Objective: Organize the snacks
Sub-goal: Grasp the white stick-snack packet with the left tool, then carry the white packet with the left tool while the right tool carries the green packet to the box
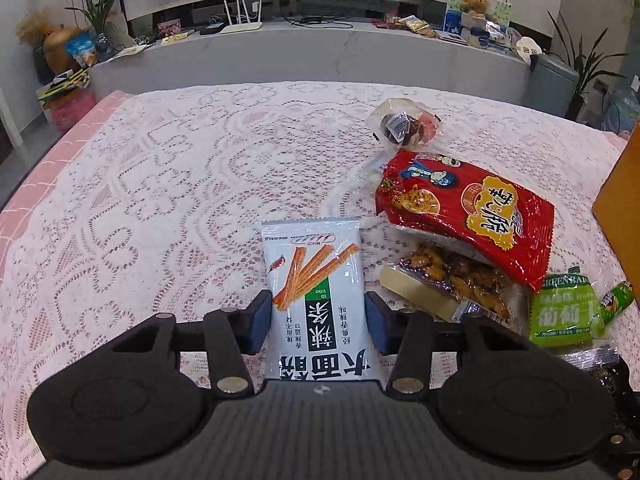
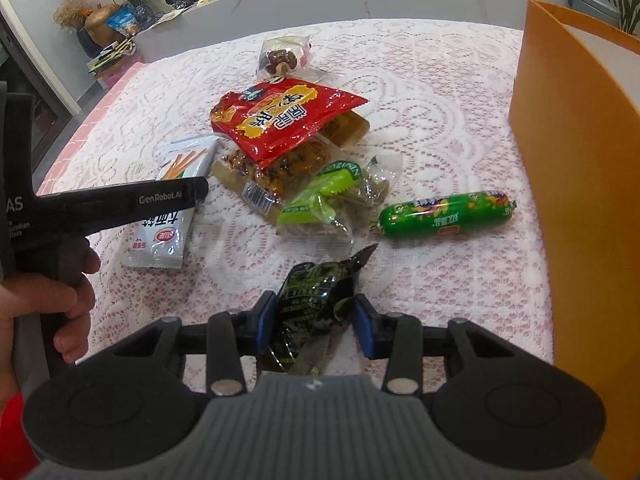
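Observation:
A white packet of spicy sticks (image 1: pixel 316 280) lies flat on the lace tablecloth (image 1: pixel 160 180). My left gripper (image 1: pixel 318 312) is shut on it, one blue pad against each long edge. In the right wrist view the same white packet (image 2: pixel 168 232) shows under the left gripper's black finger (image 2: pixel 176 194). My right gripper (image 2: pixel 314 320) is shut on a dark green foil packet (image 2: pixel 316 296), which sits crumpled between the pads. A pile of snacks lies between the two: a red bag (image 2: pixel 280 120), a clear pack of brown pieces (image 2: pixel 272 168) and a light green packet (image 2: pixel 320 196).
A green sausage (image 2: pixel 444 214) lies alone right of the pile. A clear bag of round pastries (image 2: pixel 284 58) sits farther back. A tall orange paper bag (image 2: pixel 580 160) stands along the right edge. A person's hand (image 2: pixel 68 292) holds the left gripper. A grey counter runs behind the table.

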### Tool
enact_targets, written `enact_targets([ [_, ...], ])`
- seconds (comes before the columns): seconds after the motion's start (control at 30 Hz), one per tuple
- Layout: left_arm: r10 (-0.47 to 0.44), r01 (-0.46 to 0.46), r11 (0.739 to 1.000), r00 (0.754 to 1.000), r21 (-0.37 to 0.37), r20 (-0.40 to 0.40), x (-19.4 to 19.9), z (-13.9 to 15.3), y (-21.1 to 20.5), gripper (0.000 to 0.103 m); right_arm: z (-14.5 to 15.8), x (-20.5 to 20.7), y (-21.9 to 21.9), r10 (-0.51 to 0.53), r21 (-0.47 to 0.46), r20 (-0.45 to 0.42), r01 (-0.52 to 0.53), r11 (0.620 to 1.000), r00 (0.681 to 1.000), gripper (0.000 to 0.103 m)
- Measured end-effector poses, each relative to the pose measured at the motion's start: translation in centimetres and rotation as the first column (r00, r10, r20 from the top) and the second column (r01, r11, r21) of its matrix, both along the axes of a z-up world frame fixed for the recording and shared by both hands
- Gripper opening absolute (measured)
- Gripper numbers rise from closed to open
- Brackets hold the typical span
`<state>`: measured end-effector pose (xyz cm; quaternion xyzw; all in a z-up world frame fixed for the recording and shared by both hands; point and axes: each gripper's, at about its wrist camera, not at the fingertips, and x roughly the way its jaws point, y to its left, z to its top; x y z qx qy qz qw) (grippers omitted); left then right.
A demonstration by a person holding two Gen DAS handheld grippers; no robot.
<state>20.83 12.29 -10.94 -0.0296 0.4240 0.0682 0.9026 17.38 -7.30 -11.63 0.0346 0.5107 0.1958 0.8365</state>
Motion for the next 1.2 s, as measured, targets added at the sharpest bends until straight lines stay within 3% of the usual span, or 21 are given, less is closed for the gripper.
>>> enact_targets([
  [0.23, 0.006, -0.006, 1.0, 1.0, -0.021, 0.029, -2.0, 1.9, 0.0, 0.054, 0.6, -0.2, -0.3, 0.009, 0.01, -0.017, -0.009, 1.0, 1.0, 0.039],
  [0.53, -0.023, 0.026, 0.997, 0.999, -0.075, 0.035, -6.1, 5.5, -1.6, 0.054, 2.8, -3.2, -0.7, 0.104, 0.035, 0.012, -0.104, 0.994, 0.994, 0.038],
  [0.93, -0.148, 0.163, 0.975, 0.983, -0.15, 0.108, -9.4, 11.5, -6.5, 0.054, 9.5, -6.8, -5.2, 0.126, 0.022, 0.207, -0.133, 0.991, 0.97, 0.038],
  [1.2, -0.276, 0.307, 0.932, 0.946, -0.195, 0.171, -8.7, 14.5, -11.7, 0.054, 12.9, -7.3, -10.1, 0.112, -0.034, 0.282, -0.107, 0.994, 0.953, 0.038],
])
